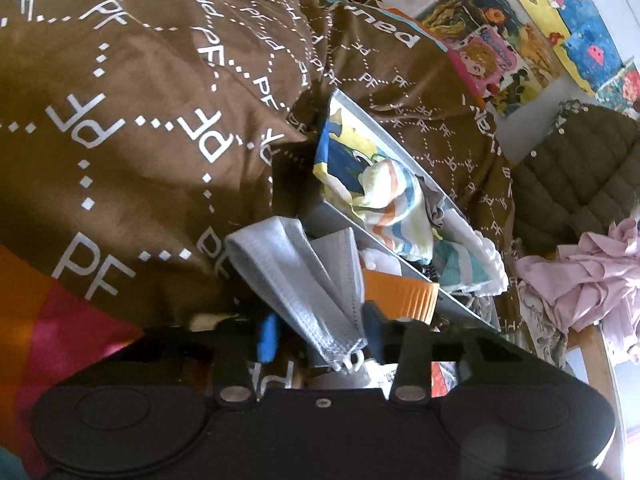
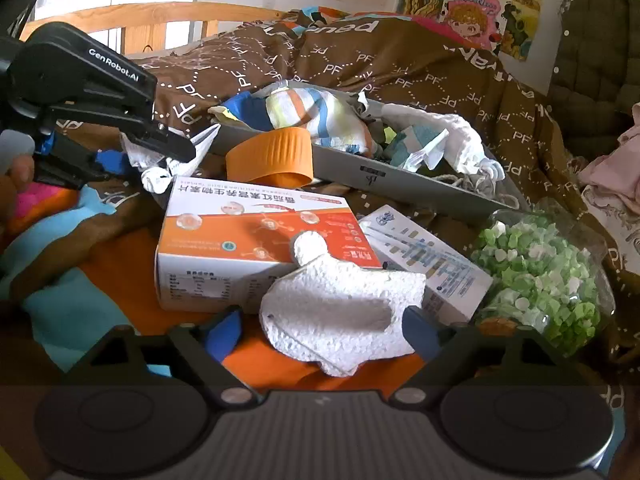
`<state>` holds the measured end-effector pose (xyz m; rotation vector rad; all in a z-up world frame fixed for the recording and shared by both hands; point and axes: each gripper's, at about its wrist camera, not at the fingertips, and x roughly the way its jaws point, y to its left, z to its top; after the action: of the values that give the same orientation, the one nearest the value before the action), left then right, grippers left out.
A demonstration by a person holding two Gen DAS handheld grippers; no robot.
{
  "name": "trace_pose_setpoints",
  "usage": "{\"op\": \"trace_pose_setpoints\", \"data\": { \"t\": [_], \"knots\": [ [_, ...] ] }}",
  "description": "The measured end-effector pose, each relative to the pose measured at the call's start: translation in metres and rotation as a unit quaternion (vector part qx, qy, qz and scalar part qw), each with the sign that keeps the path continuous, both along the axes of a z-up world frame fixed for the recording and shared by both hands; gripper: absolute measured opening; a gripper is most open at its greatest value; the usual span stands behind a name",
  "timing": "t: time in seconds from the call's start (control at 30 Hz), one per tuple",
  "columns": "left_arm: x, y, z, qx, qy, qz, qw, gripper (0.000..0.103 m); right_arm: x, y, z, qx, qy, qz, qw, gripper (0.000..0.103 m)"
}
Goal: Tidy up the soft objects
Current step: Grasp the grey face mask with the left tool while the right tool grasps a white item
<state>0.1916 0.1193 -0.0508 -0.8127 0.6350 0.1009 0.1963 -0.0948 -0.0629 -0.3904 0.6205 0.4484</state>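
Left gripper point(image 1: 320, 336) of mine was clamped on a folded grey face mask point(image 1: 304, 280), held beside the grey tray point(image 1: 404, 156) of soft cloths. My right gripper point(image 2: 324, 330) was spread wide around a white sock point(image 2: 340, 312), which leaned against the orange-and-white box point(image 2: 240, 240).

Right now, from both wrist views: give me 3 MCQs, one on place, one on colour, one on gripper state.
1. Where does the striped cloth lie?
A. in the grey tray
B. on the orange-and-white box
C. on the floor

2. What colour is the ribbed cup?
A. green
B. orange
C. black

3. What does the left gripper hold?
A. nothing
B. a book
C. a grey face mask

Key: 1 A, the cloth sits inside the tray walls. 2 B, plainly orange in both views. 3 C, the jaws pinch the mask's folded end.
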Motion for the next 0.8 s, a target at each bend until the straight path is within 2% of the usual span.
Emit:
{"op": "trace_pose_setpoints", "data": {
  "t": [0.13,0.27,0.33,0.53,0.7,0.8],
  "knots": [
    [0.000,-0.007,0.001,0.017,-0.005,-0.016,0.9997,0.024,-0.001,0.000,0.001,-0.001,0.000,0.003,1.000,0.079],
    [-0.003,-0.013,0.001,0.034,-0.010,-0.017,0.9992,0.018,-0.003,0.002,0.002,-0.014,-0.011,0.006,1.000,0.072],
    [-0.005,-0.015,0.002,0.039,-0.014,-0.017,0.9990,0.016,-0.003,0.003,0.002,-0.017,-0.013,0.007,1.000,0.064],
    [-0.012,-0.027,0.013,0.078,-0.041,-0.027,0.9957,0.013,-0.009,0.006,0.006,-0.035,-0.038,0.011,0.999,0.052],
    [-0.019,-0.039,0.024,0.105,-0.067,-0.039,0.9915,0.012,-0.012,0.009,0.008,-0.049,-0.057,0.013,0.997,0.047],
    [-0.021,-0.042,0.027,0.108,-0.076,-0.047,0.9902,0.012,-0.012,0.009,0.010,-0.057,-0.071,0.010,0.996,0.046]
  ]
}}
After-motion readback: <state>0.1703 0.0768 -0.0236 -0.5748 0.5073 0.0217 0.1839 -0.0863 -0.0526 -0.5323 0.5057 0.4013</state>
